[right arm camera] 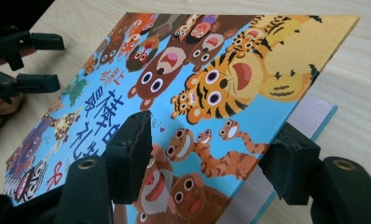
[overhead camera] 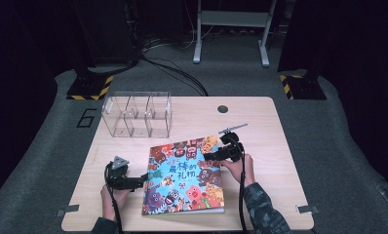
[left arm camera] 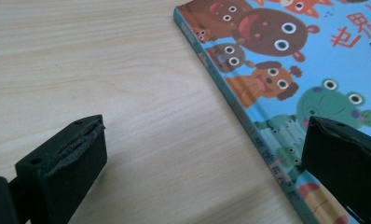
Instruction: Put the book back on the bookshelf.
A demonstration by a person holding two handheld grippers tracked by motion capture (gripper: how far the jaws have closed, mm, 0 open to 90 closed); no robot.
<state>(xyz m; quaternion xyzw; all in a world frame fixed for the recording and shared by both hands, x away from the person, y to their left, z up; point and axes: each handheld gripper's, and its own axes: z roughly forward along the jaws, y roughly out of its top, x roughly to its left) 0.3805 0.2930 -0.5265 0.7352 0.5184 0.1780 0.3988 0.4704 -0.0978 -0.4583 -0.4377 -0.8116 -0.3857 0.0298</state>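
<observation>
A colourful picture book (overhead camera: 184,175) with cartoon animals lies on the wooden table (overhead camera: 260,126). My left gripper (overhead camera: 144,181) is open and low at the book's left side. Its jaws straddle the spine edge of the book (left arm camera: 286,60), one over bare wood, one over the cover. My right gripper (overhead camera: 214,156) is at the book's right edge. It stands open around the raised front cover (right arm camera: 211,84), one jaw above it and one below its edge. A white page (right arm camera: 309,116) shows under the lifted cover. The left gripper (right arm camera: 58,63) shows across the book.
A clear plastic box (overhead camera: 137,114) with dividers stands at the back left of the table. A round cable hole (overhead camera: 223,108) sits near the far edge. Grey floor, cables and stand feet lie beyond the table.
</observation>
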